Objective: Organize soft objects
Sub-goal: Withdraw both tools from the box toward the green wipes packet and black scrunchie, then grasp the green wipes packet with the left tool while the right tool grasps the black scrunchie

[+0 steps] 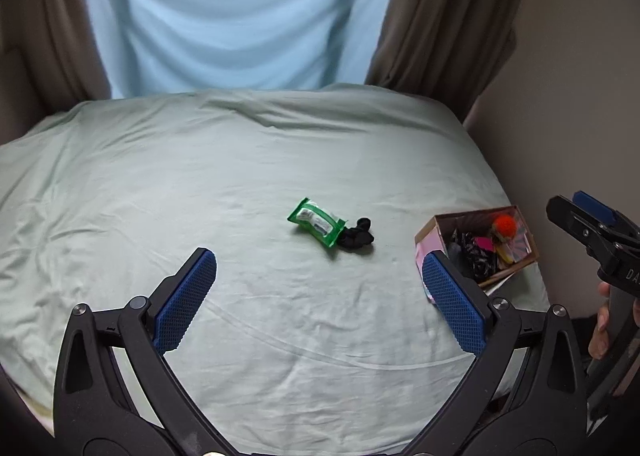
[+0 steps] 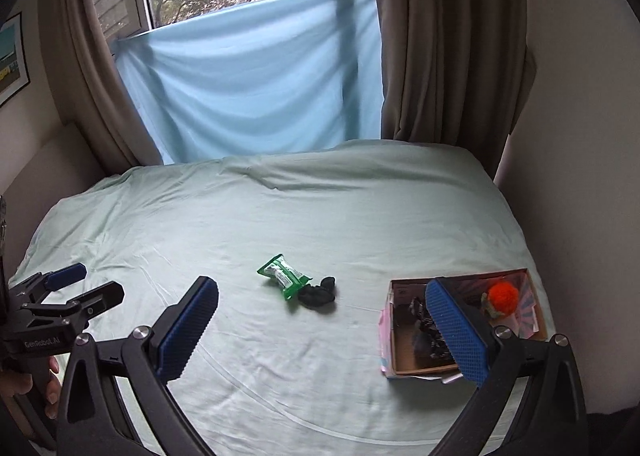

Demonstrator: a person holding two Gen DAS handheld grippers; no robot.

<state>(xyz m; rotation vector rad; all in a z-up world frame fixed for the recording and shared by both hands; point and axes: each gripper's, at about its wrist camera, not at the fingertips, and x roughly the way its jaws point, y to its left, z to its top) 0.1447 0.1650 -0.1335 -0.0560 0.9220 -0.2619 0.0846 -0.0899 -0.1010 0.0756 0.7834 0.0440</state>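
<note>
A green wipes packet (image 1: 317, 226) (image 2: 283, 276) lies mid-bed with a black balled sock (image 1: 357, 237) (image 2: 319, 294) touching its right end. A cardboard box (image 1: 428, 229) (image 2: 390, 330) at the bed's right edge holds several soft items, among them an orange pom-pom (image 1: 504, 224) (image 2: 503, 298) and dark patterned fabric. My left gripper (image 1: 319, 276) is open and empty, held above the bed short of the packet. My right gripper (image 2: 322, 308) is open and empty, its right finger in front of the box.
The pale green bed sheet (image 1: 200, 184) (image 2: 360, 216) is wrinkled. A blue cloth (image 2: 256, 88) and brown curtains (image 2: 448, 36) hang at the window behind. A wall runs along the bed's right side, close to the box.
</note>
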